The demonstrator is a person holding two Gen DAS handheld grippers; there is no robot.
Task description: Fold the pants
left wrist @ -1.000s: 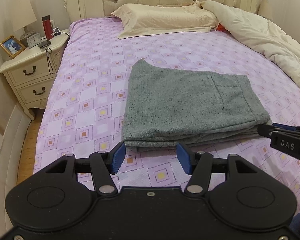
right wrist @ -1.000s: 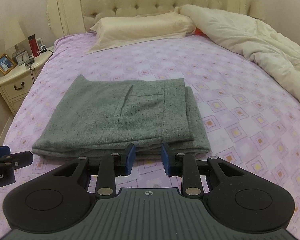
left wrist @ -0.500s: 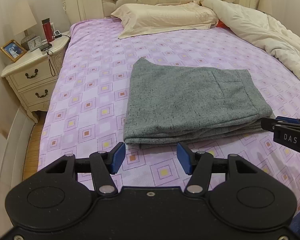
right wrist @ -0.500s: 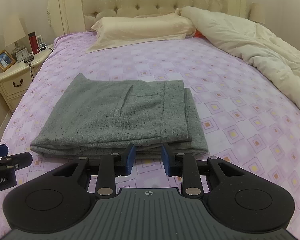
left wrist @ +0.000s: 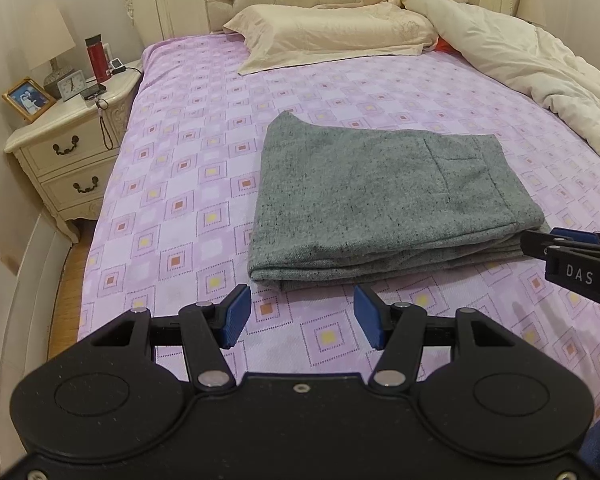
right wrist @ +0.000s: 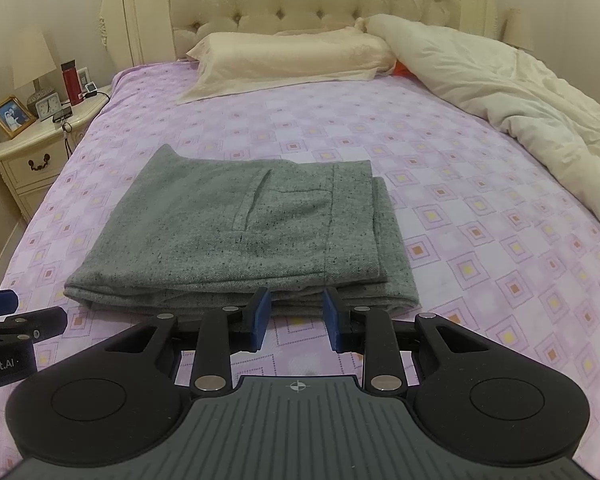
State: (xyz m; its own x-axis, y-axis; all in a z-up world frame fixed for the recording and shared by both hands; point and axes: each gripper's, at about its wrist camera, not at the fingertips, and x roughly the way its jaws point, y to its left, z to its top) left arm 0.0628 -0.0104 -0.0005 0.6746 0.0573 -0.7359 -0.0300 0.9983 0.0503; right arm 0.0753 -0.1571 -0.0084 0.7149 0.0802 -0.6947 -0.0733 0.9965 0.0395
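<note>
Pants: the grey pants (left wrist: 384, 204) lie folded into a flat stack of several layers on the purple bed sheet (left wrist: 188, 184), in the middle of the bed and closer to its foot edge than to the pillow (left wrist: 332, 36).
Left tongs: the left gripper (left wrist: 300, 316) hangs over the sheet just before the near left corner of the stack; its blue pads stand wide apart and hold nothing.
Right tongs: the right gripper (right wrist: 296, 316) sits at the near edge of the stack, toward its right corner; its pads are partly open and no cloth is between them.
Change: almost none. Compared with a second ago, the stack has the same shape and both hands kept their place.
Meaning: the folding looks finished, and the stillness suggests a pause at the end.
Other: a cream duvet (right wrist: 500, 92) is bunched along the right side of the bed.
</note>
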